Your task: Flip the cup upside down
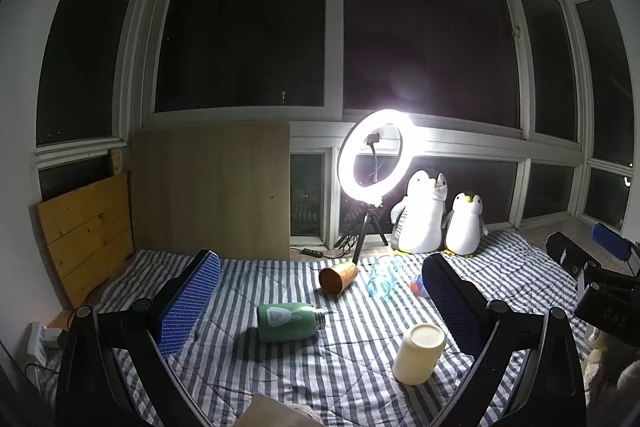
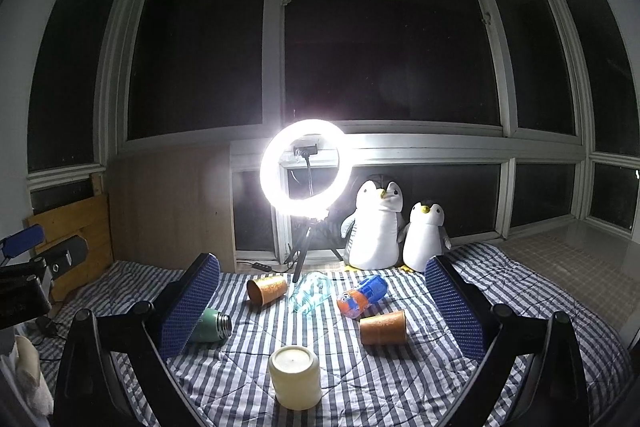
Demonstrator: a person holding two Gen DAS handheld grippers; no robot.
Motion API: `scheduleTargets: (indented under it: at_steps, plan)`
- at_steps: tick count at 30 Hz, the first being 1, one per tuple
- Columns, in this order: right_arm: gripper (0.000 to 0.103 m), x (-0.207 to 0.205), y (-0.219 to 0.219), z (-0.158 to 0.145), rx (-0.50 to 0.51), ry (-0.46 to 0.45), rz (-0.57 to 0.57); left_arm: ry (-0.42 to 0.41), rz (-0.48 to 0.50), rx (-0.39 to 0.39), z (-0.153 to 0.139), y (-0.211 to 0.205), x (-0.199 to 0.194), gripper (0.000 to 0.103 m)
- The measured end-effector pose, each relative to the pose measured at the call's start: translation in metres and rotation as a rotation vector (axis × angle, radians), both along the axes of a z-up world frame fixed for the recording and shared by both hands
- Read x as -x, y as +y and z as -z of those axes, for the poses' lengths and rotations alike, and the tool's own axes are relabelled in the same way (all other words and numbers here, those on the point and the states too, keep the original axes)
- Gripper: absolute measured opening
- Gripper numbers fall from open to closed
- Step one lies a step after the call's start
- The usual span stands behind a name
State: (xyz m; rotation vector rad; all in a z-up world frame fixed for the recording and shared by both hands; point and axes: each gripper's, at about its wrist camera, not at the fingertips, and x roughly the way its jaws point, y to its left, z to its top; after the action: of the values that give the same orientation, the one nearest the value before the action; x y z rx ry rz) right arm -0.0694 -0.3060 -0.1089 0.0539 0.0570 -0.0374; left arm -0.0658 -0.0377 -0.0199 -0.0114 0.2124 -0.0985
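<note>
A cream cup stands upside down on the striped bedspread, base up; it also shows in the right wrist view. My left gripper is open and empty, held above the bed behind the cup, which sits near its right finger. My right gripper is open and empty, with the cup low between its fingers, closer to the camera than the fingertips. Each gripper shows at the edge of the other's view.
On the bedspread lie a green bottle, two copper cups, a clear bottle and an orange-blue bottle. A ring light on a tripod and two plush penguins stand at the window.
</note>
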Motion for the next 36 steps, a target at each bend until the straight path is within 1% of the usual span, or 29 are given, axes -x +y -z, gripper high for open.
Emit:
scheduleTargets:
  at_steps: [11,36]
  plan:
    - [0.102,0.0006,0.0052,-0.0007,0.015,-0.004,-0.003,-0.008,-0.007,-0.004,-0.0006,0.0013,0.0,0.103]
    - [0.102,-0.0007,0.0042,0.0014,0.014,0.003,-0.003,-0.008,-0.01,-0.005,0.0017,0.001,-0.0012,0.103]
